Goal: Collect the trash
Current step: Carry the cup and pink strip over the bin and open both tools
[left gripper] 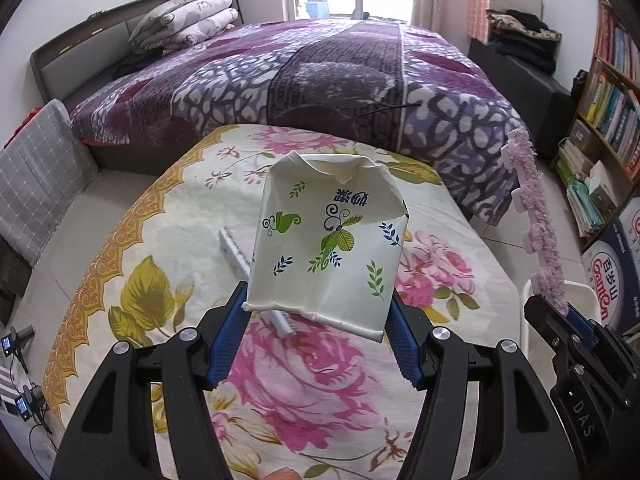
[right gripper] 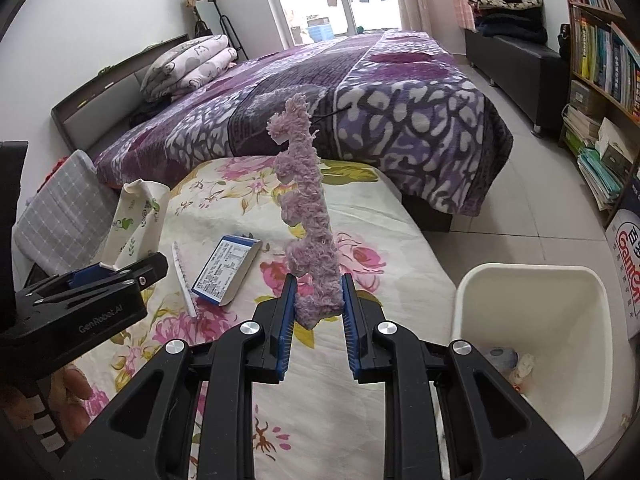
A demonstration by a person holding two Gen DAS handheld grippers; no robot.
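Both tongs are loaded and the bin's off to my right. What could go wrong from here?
The crushed paper cup is pinched only at its bottom edge by the left tongs, so it may slip. The fuzzy pink strip stands tall in the right tongs and could catch the white bin rim.

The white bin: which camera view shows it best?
The right wrist view: the white bin shows its open mouth, inner walls and some trash at the bottom. The left wrist view shows only a sliver of its rim behind the right gripper.
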